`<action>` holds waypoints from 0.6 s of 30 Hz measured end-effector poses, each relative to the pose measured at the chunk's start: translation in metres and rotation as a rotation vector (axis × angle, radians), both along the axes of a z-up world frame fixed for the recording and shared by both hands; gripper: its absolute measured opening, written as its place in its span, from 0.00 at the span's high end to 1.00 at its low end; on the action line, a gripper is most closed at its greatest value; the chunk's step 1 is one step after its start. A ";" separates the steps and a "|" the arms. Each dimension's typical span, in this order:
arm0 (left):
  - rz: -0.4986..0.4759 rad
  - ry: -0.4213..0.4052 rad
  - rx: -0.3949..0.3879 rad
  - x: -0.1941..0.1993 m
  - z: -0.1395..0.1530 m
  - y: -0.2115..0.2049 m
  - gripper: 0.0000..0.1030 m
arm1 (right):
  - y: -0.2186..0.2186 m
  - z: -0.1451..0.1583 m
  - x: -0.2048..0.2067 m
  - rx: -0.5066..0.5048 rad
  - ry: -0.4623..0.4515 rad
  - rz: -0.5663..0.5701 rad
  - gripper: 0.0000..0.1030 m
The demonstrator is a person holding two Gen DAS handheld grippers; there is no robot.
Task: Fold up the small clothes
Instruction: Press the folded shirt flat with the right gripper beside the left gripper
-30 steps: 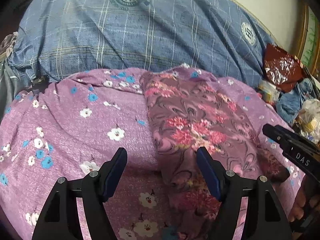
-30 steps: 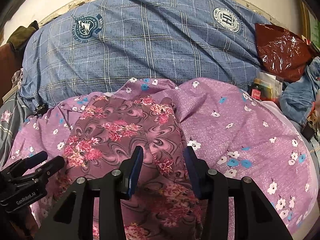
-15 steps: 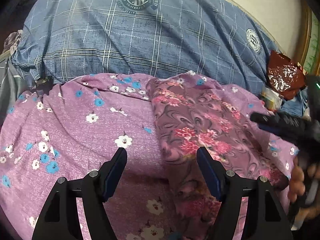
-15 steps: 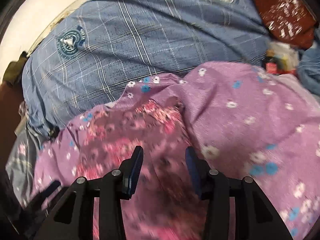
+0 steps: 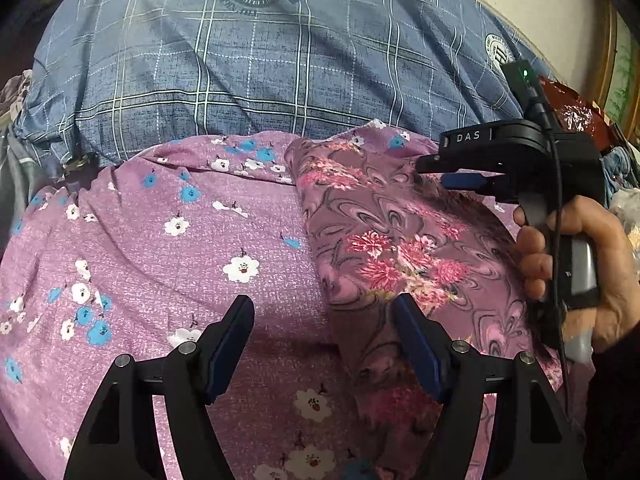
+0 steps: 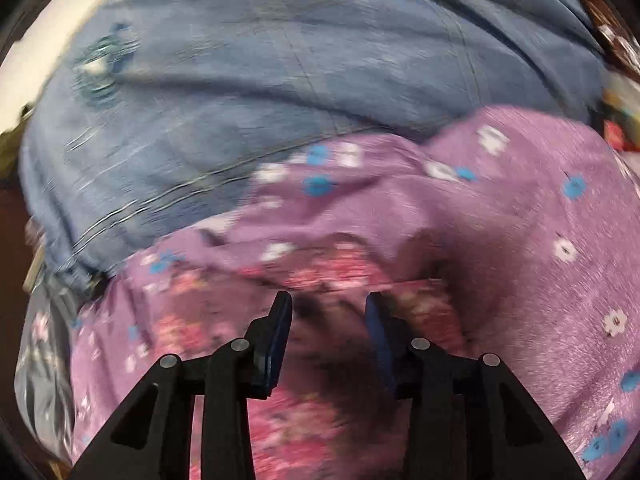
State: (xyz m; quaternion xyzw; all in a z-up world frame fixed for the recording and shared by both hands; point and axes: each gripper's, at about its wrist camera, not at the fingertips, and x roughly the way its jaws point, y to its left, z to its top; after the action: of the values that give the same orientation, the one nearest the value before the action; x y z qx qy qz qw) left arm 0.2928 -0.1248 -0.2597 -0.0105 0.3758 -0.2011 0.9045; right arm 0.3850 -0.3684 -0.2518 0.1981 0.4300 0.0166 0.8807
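Both tools are gaping, gripping nothing. I am swinging my right tool (image 6: 328, 308) away from the near hem, up over the far end of the dark floral garment (image 5: 392, 236), so I am probably going for the top edge to fold. That garment is lying on the purple flowered sheet (image 5: 160, 240), under my left tool's (image 5: 324, 316) right finger; blue plaid bedding (image 5: 240, 80) is lying beyond.

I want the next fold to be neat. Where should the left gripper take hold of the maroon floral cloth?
Probably its near left edge, coming in from the left over the purple sheet. That edge lies exposed and straight between the open left gripper fingers.
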 end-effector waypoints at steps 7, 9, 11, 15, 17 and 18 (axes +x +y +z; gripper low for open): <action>-0.048 -0.029 0.061 -0.016 -0.002 -0.003 0.30 | 0.041 -0.024 0.002 -0.020 0.078 0.120 0.62; -0.060 -0.038 0.066 -0.020 0.000 -0.001 0.30 | 0.042 -0.013 -0.005 -0.005 0.055 0.119 0.60; -0.067 -0.038 0.058 -0.022 0.003 0.003 0.30 | 0.044 0.000 -0.008 0.055 -0.002 0.147 0.60; -0.103 -0.030 0.074 -0.028 0.003 0.005 0.30 | 0.062 0.009 0.004 0.053 -0.029 0.216 0.60; -0.126 -0.032 0.090 -0.030 0.000 0.003 0.30 | 0.073 -0.001 0.021 0.048 0.001 0.239 0.60; -0.136 -0.030 0.095 -0.031 -0.001 0.002 0.30 | 0.075 -0.011 0.030 0.053 0.035 0.246 0.59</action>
State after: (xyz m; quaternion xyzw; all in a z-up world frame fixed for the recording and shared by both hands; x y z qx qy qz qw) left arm 0.2614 -0.1225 -0.2612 0.0610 0.3711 -0.2439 0.8939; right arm 0.4146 -0.2934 -0.2630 0.1673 0.4657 0.1322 0.8589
